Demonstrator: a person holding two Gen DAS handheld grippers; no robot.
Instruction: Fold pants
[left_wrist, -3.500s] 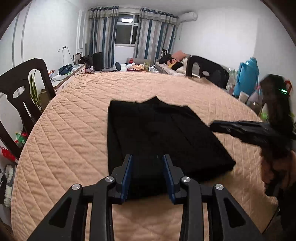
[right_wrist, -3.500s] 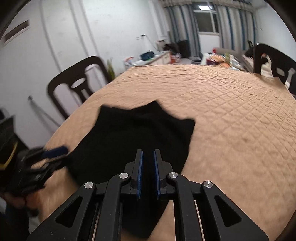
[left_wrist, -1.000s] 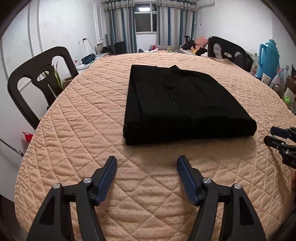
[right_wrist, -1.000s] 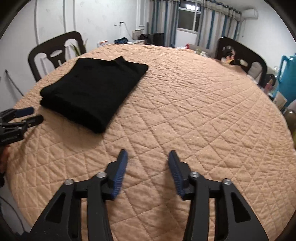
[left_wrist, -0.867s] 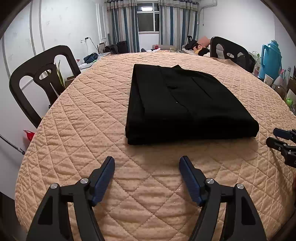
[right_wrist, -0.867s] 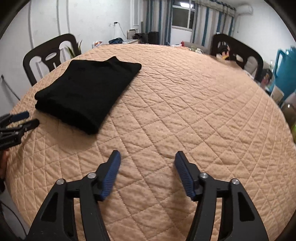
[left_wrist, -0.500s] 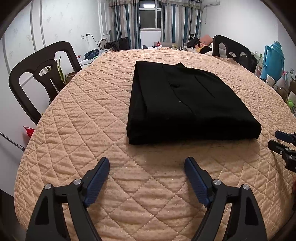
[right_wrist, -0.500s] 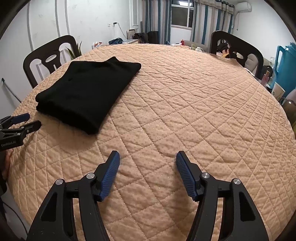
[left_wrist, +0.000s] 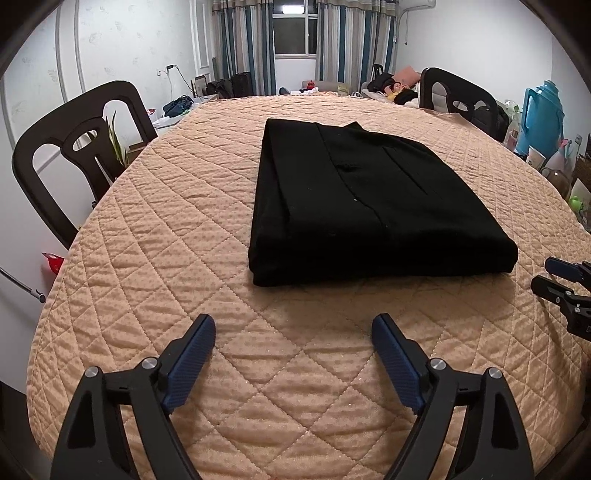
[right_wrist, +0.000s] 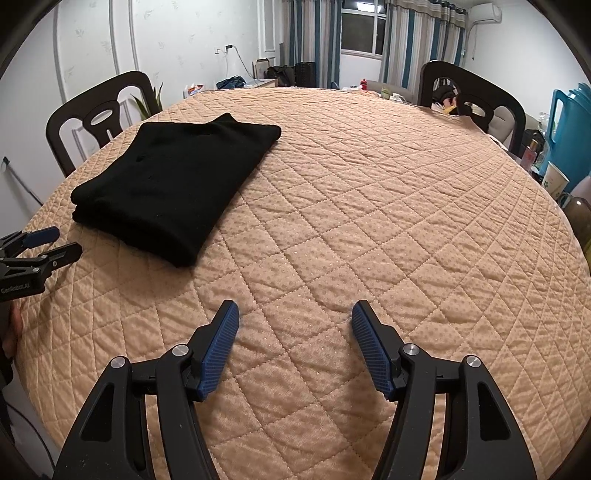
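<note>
The black pants (left_wrist: 369, 199) lie folded in a flat rectangle on the quilted tan table cover (left_wrist: 147, 258). My left gripper (left_wrist: 293, 325) hangs over bare quilt just short of their near edge; its jaws are opening and nothing is between them. In the right wrist view the folded pants (right_wrist: 173, 184) sit at the left. My right gripper (right_wrist: 295, 308) stands open and empty over the quilt (right_wrist: 406, 221), well to their right. Each gripper shows in the other's view: the right gripper (left_wrist: 545, 274) at the right edge, the left gripper (right_wrist: 66, 242) at the left edge.
Dark chairs stand around the round table: one chair (left_wrist: 74, 147) at the left, another chair (left_wrist: 458, 96) at the far right. A blue thermos (left_wrist: 543, 118) and a paper cup (right_wrist: 556, 181) stand off the table's right side. A hand (right_wrist: 11, 332) holds the left gripper's handle.
Both grippers were shut on the pants earlier; they have let go and drawn back toward the table's near edge. Over the last second both pairs of jaws spread wider.
</note>
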